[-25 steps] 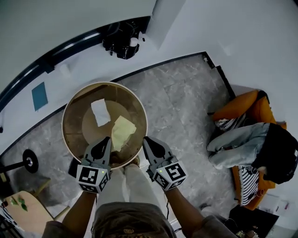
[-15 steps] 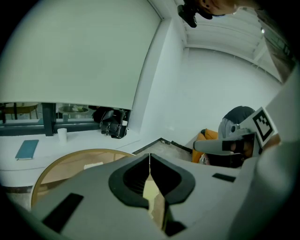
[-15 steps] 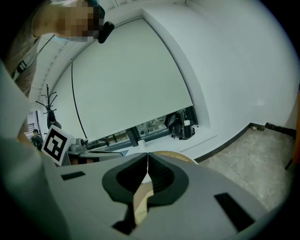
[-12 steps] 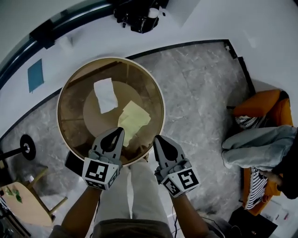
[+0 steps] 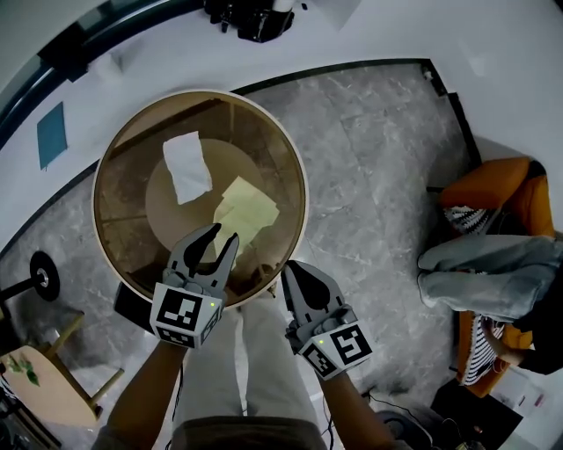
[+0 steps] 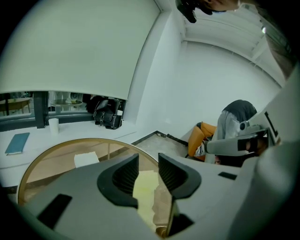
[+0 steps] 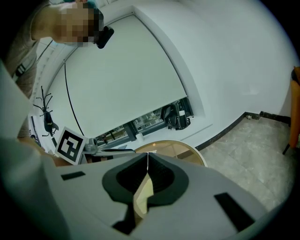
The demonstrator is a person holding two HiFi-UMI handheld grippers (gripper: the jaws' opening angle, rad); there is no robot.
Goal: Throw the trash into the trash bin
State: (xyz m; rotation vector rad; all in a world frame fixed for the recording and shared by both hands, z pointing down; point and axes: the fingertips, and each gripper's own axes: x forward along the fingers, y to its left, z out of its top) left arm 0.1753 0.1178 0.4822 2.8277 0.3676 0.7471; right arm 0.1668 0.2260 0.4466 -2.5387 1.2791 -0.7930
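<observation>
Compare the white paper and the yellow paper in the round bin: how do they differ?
Colour: the white paper is plain white, the yellow paper pale yellow.
Place: the white paper sits toward the far left of the trash bin, the yellow paper nearer the middle and the person.
Shape: the white paper looks narrower, the yellow paper broader.
Both are loose sheets already inside the bin.

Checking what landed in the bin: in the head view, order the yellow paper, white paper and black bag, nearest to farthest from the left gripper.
1. Yellow paper, in the bin, between the opening jaws of the left gripper.
2. White paper, farther back inside.
3. Black bag, far beyond the bin.
</observation>
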